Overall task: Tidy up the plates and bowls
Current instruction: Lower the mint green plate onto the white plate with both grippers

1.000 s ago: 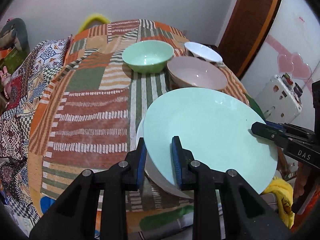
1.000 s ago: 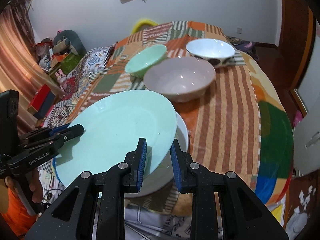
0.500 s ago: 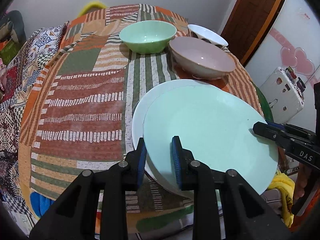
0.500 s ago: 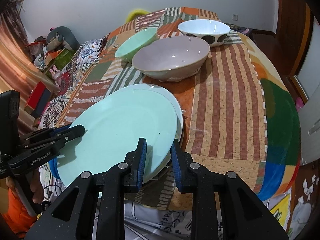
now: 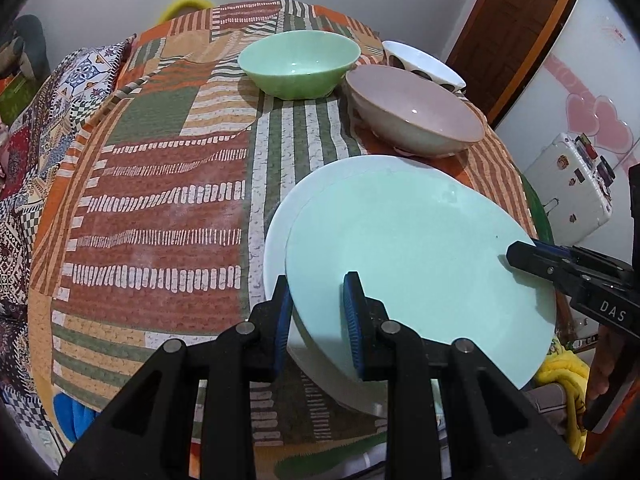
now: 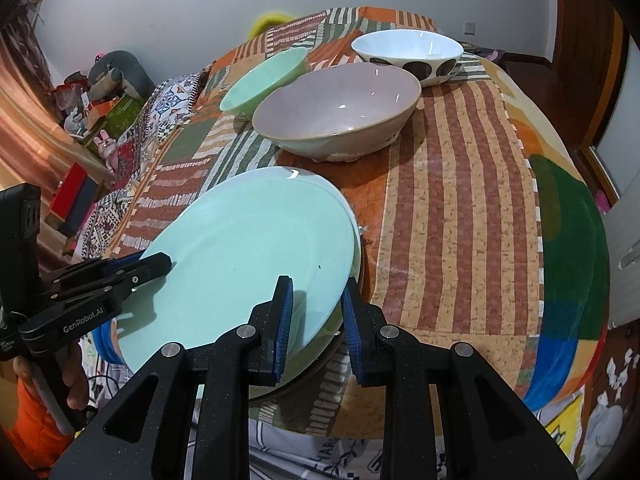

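- Mint plate [image 5: 420,264]: we held it over the white plate [image 5: 276,236] on the patchwork tablecloth [image 5: 160,208], its near side overhanging the table edge.
- Left gripper [image 5: 316,312]: our jaws straddled the mint plate's rim, pinching it.
- Right gripper [image 6: 316,312]: jaws likewise pinched the opposite rim.
- Bowls beyond: green bowl [image 5: 298,64], pink bowl [image 5: 416,116], spotted white bowl [image 6: 408,56], standing close together.
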### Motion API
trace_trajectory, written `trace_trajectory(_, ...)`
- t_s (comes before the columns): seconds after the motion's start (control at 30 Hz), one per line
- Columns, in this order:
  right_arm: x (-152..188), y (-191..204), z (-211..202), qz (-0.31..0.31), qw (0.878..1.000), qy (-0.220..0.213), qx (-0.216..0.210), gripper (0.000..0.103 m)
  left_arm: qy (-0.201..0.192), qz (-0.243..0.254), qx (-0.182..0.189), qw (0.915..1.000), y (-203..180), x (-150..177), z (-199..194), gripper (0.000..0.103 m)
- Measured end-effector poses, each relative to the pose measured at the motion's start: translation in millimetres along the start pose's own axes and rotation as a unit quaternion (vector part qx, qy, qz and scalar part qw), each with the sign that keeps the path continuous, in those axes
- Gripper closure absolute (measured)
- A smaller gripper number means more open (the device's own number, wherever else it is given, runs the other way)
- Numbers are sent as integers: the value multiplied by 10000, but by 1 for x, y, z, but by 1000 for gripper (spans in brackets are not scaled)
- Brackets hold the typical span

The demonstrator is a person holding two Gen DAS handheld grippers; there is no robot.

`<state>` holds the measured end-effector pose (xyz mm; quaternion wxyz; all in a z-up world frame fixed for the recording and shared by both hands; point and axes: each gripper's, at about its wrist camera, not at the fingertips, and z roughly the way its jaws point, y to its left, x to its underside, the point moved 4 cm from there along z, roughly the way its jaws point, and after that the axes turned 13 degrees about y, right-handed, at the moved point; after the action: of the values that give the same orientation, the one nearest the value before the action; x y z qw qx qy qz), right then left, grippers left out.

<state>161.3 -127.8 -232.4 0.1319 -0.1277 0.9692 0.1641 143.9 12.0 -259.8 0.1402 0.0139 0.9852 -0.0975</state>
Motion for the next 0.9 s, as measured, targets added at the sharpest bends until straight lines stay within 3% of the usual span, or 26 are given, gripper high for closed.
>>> trace_trajectory(0.37,-3,-2,3,-90,9998,-36,201,78,96,10,-82,9999,-2,-2,5,78)
trace_trajectory(0.53,-4,-3,4,-95,9998,-70,159,78,107,48,-143,9998,-4,1,3,73)
trace_trajectory(0.9,-3,-4,10,-78,9999,46,121,76,61,5,-221,9997,-2,2,-1,72)
